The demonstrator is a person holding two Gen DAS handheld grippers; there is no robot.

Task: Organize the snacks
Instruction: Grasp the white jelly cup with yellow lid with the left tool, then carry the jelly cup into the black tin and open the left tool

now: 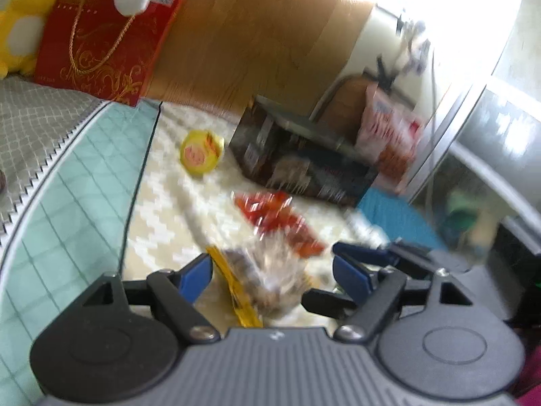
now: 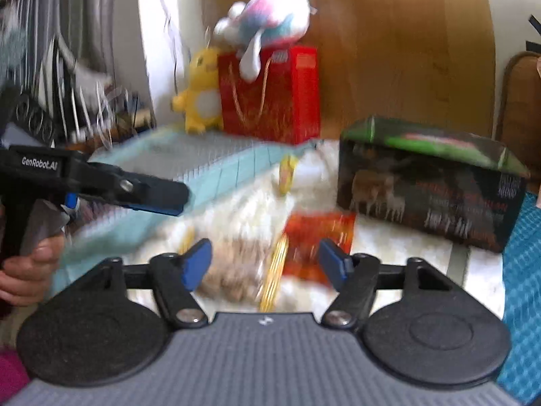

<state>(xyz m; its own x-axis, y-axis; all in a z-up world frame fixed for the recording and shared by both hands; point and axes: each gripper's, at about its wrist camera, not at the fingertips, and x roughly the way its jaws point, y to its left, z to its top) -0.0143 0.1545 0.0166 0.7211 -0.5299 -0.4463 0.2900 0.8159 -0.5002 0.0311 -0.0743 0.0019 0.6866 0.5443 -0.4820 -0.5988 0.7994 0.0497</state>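
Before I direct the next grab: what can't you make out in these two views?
- Clear snack bag: contents motion-blurred in both wrist views.
- Red packet: print blurred; right view, partly behind the right hand-held gripper finger.
- Dark box: lettering unreadable.
- Left hand-held gripper: contact with bag unclear.

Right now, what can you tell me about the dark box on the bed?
The dark box is a rectangular carton, apparently printed cardboard, with a green top and dark sides showing pale deer-like figures and white lettering too blurred to read. It sits upright and closed on the patterned cover, beyond the red packet. A pink-and-white bag stands at its far end; contact is unclear. Neither claw touches it.
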